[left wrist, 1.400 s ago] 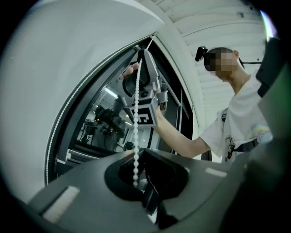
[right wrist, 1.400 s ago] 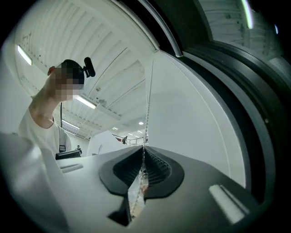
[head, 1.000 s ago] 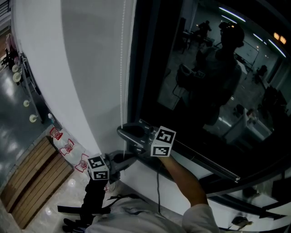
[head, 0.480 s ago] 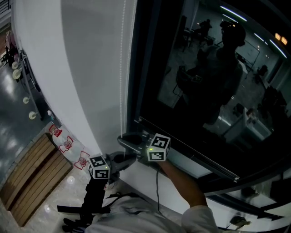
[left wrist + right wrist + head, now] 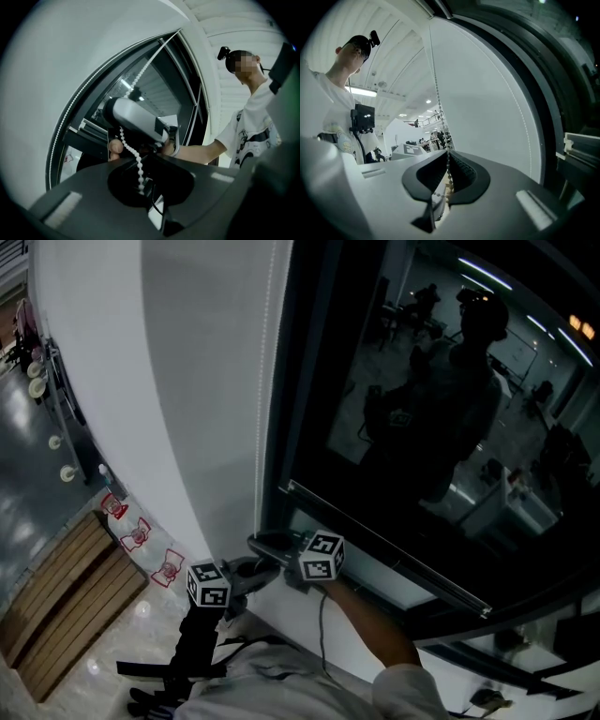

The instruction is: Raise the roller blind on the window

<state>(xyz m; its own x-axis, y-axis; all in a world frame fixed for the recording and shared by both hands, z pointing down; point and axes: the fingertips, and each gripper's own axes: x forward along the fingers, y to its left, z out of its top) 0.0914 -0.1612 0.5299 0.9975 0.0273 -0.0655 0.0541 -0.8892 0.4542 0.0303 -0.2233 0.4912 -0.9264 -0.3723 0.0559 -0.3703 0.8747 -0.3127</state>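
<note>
The bead chain (image 5: 266, 409) of the roller blind hangs down the white wall (image 5: 178, 381) just left of the window (image 5: 422, 390). Both grippers hold it low down, near the bottom corner of the window frame.

The right gripper (image 5: 257, 542) points level at the chain and sits higher than the other. In the right gripper view its fingers (image 5: 461, 171) are drawn almost together with the chain clamped between them. From the tips the beads run straight up in front of the wall. Below the pinch a short length curls down inside the hollow between the fingers. A second run of the chain lies against the wall further right, close to the dark frame.

The left gripper (image 5: 259, 570) is just below and to the left of the right one, also level. In the left gripper view the chain drops from the right gripper's pale body, crosses the tips of the left fingers (image 5: 93, 180) and ends in the dark hollow behind them. That view is dim. The fingers appear closed on the beads rather than standing apart.

A person's hand (image 5: 115, 147) shows beside the right gripper, and a bare forearm leads back to a white T-shirt. The window glass is dark and uncovered wherever it can be seen. The blind's fabric cannot be made out in any view.
</note>
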